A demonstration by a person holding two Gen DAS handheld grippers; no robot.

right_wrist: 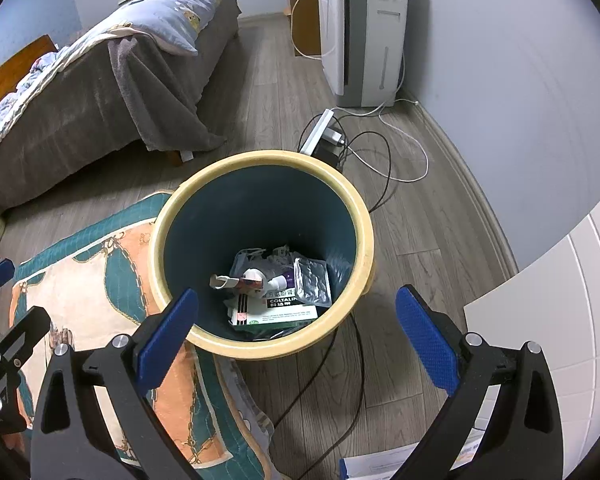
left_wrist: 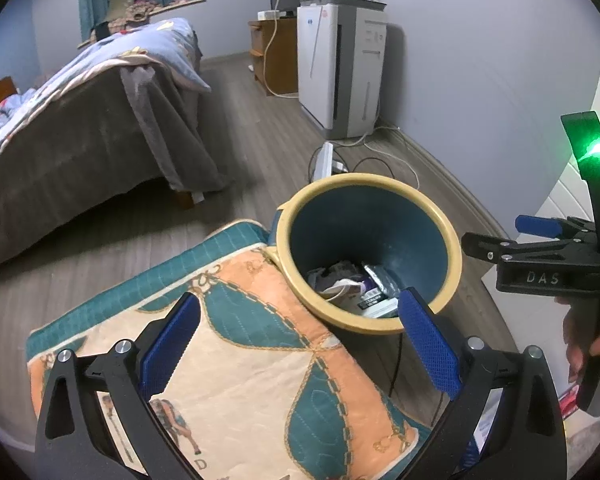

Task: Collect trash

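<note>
**Mia:** Where is the trash?

**Ben:** Down in the bin (right_wrist: 260, 256), on its bottom. I see a green and white box (right_wrist: 274, 314), a silver packet (right_wrist: 312, 282) and a little tube (right_wrist: 256, 278). The bin stands on the floor (right_wrist: 420, 240), touching the edge of the mat (right_wrist: 88, 276).

**Mia:** Are the claws holding anything?

**Ben:** No. The right claw (right_wrist: 296, 332) is wide open, right above the bin. The left claw (left_wrist: 300, 340) is wide open too, over the mat.

**Mia:** So what now?

**Ben:** I think a drop is done. Next, look for more trash. Some papers (right_wrist: 384, 466) lie low by the right claw.
</note>
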